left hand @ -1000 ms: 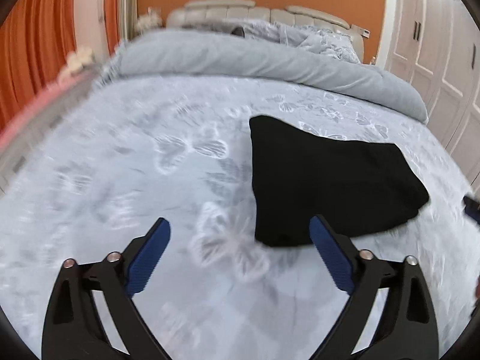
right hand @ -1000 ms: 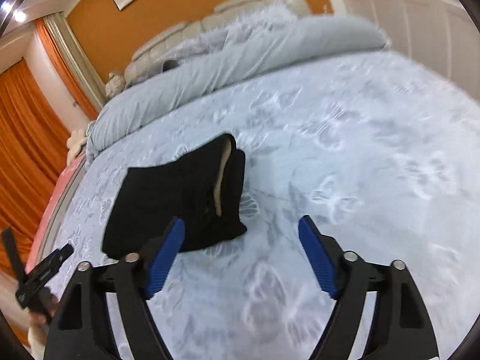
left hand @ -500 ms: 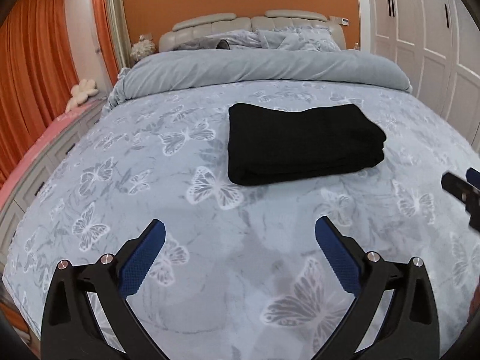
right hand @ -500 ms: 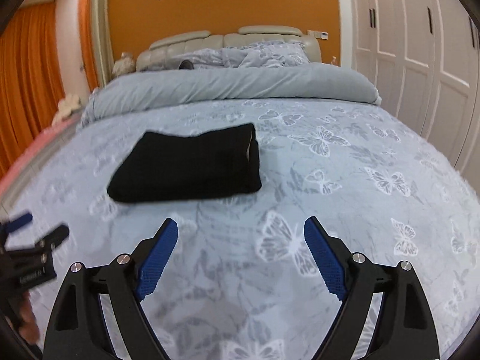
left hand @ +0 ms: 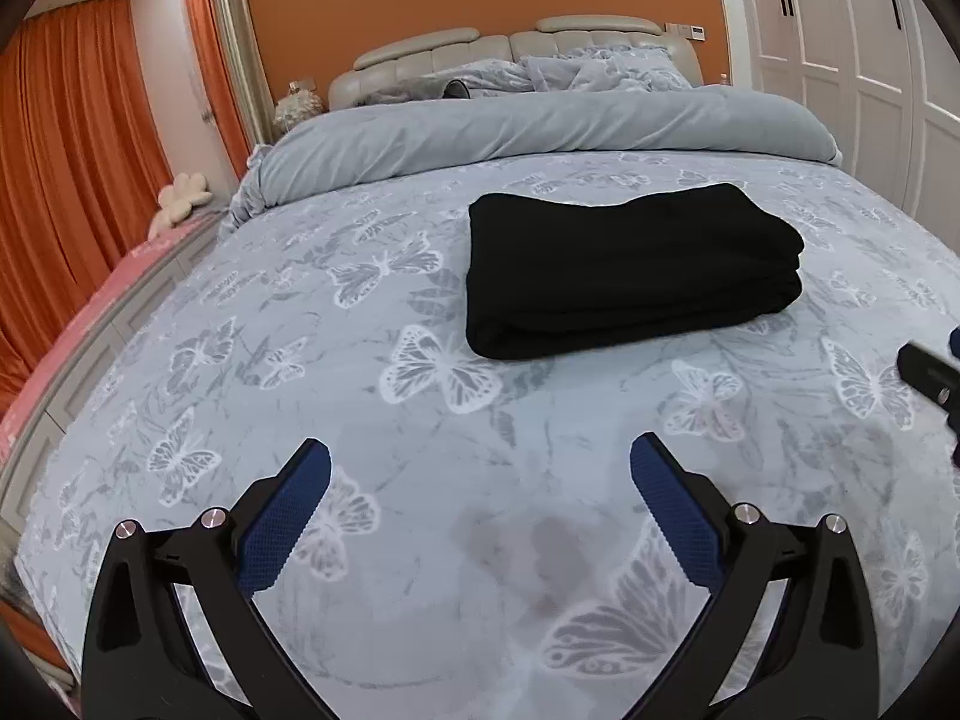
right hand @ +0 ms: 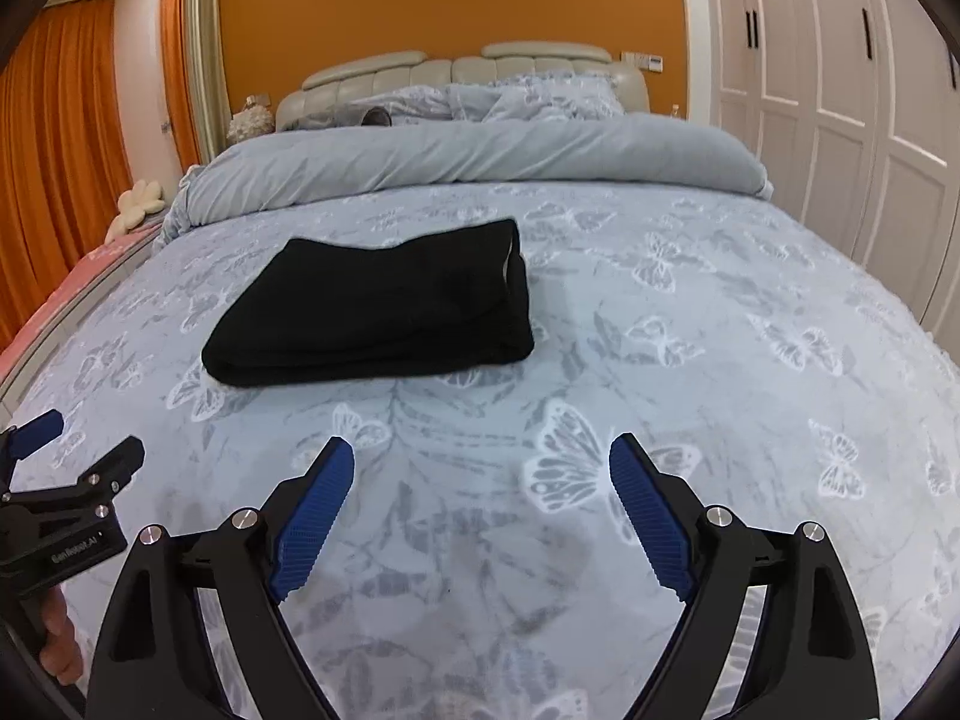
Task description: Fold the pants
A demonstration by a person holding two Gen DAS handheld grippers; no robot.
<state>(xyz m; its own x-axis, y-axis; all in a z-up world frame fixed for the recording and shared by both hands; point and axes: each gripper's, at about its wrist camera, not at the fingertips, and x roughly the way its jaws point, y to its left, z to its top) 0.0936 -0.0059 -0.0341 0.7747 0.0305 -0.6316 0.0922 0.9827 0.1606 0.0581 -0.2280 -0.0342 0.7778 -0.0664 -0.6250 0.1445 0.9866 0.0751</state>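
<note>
Black pants [left hand: 630,264] lie folded into a thick rectangle on the butterfly-print bedspread [left hand: 420,420], near the middle of the bed and well ahead of both tools. We hold the left gripper [left hand: 480,468] spread wide over bare bedspread, nothing between its blue pads [left hand: 282,528]. We hold the right gripper [right hand: 480,465] the same way, its jaws parted wide and empty, apart from the pants. No box, basket or drawer holds the garment; it rests in the open. At its right end, in the right wrist view, a pale strip of lining [right hand: 509,258] shows between the layers; how many folds lie beneath we cannot tell. Part of our hand [right hand: 57,636] shows at that view's left edge. A rolled grey duvet [left hand: 540,126] hides the pillows' lower halves, and a dark cylinder [right hand: 375,115] beside them stays too small to identify.
</note>
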